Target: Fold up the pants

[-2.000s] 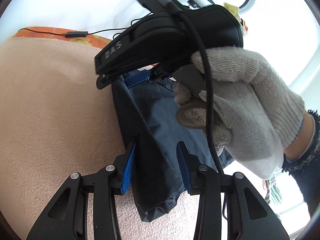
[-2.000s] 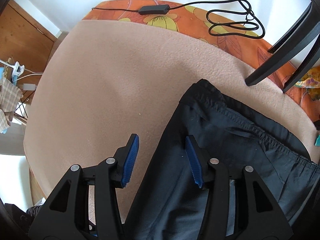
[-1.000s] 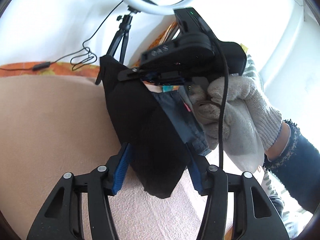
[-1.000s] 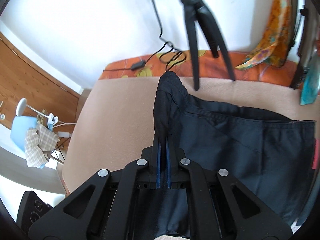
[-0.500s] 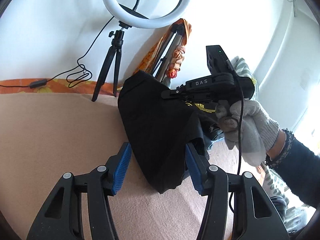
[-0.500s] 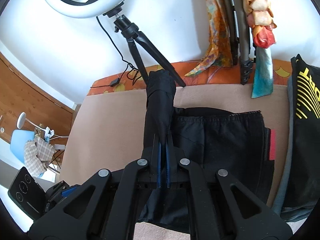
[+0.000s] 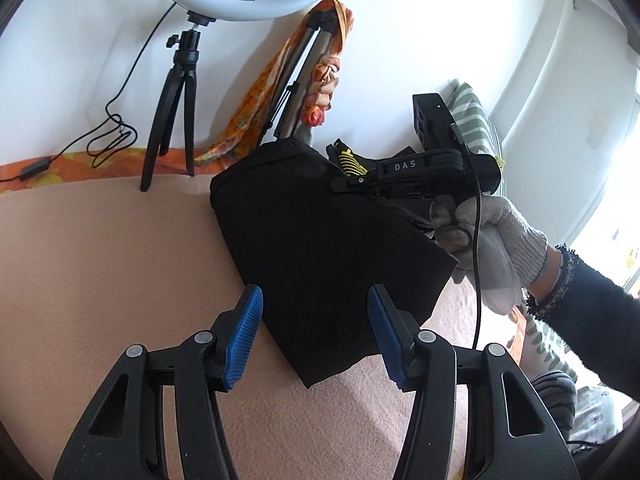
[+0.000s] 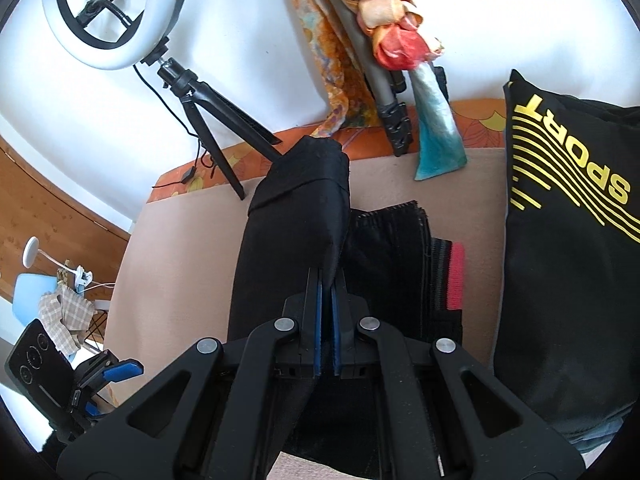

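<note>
The black pants (image 7: pixel 320 248) lie on a beige blanket (image 7: pixel 100 264), with one layer lifted and carried over the rest. My right gripper (image 8: pixel 326 280) is shut on a fold of the pants (image 8: pixel 296 232) and holds it raised above the lower layer (image 8: pixel 384 264). In the left wrist view the right gripper (image 7: pixel 352 186) shows in a white-gloved hand, over the far right of the pants. My left gripper (image 7: pixel 316 332) is open, its blue pads either side of the pants' near corner, not gripping.
A ring light on a black tripod (image 7: pixel 176 92) stands at the back, with a second tripod draped in orange cloth (image 8: pixel 360 40). A black "SPORT" garment (image 8: pixel 568 216) lies right of the pants. An orange floral sheet (image 7: pixel 80 164) and cable edge the back.
The right gripper closed on the waist edge, lifted it and carried it rightwards over the pants. The left gripper stayed open; the cloth between its pads has slid away to the right.
</note>
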The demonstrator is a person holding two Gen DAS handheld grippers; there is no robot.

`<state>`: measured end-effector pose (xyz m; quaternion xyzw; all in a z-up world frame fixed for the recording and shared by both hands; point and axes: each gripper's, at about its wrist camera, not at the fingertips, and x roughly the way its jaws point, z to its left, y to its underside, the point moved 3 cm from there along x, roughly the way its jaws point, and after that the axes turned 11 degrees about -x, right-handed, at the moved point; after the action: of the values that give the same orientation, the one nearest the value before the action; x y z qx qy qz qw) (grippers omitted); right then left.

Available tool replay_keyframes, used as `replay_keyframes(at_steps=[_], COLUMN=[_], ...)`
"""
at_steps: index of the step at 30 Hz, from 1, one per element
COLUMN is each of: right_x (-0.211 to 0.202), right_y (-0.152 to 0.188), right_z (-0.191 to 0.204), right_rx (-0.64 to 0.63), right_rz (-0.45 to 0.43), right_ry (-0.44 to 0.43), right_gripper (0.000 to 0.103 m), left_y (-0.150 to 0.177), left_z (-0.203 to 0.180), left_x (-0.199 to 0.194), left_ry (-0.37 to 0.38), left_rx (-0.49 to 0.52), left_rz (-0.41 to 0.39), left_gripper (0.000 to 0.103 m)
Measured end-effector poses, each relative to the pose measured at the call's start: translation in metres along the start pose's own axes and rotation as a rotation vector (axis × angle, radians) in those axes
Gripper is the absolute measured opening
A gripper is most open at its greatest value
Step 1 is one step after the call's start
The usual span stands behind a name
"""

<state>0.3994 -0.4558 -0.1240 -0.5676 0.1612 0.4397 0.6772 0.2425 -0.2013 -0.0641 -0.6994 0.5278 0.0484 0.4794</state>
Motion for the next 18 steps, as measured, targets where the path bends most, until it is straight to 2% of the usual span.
replay_keyframes(at_steps=[3, 7, 13, 18], right_x=[0.004, 0.008, 0.014, 0.014], right_y=[0.009, 0.018, 0.017, 0.017], right_z=[-0.01, -0.014, -0.024, -0.034], right_rx=[0.001, -0.048, -0.082, -0.083], right_rz=[0.01, 0.022, 0.043, 0.059], right_ry=[0.031, 0.1, 0.177, 0.211], right_gripper=[0.004, 0.004, 0.004, 0.005], left_y=[-0.006, -0.01, 0.007, 0.024], left_z=[-0.006, -0.022, -0.056, -0.065], left_x=[0.012, 0.035, 0.077, 0.104], left_ry=[-0.009, -0.03, -0.027, -0.031], left_rx=[0.021, 0.098, 0.218, 0.271], left_rz=[0.022, 0.064, 0.138, 0.202], left_gripper=[0.054, 0.054, 0.054, 0.054])
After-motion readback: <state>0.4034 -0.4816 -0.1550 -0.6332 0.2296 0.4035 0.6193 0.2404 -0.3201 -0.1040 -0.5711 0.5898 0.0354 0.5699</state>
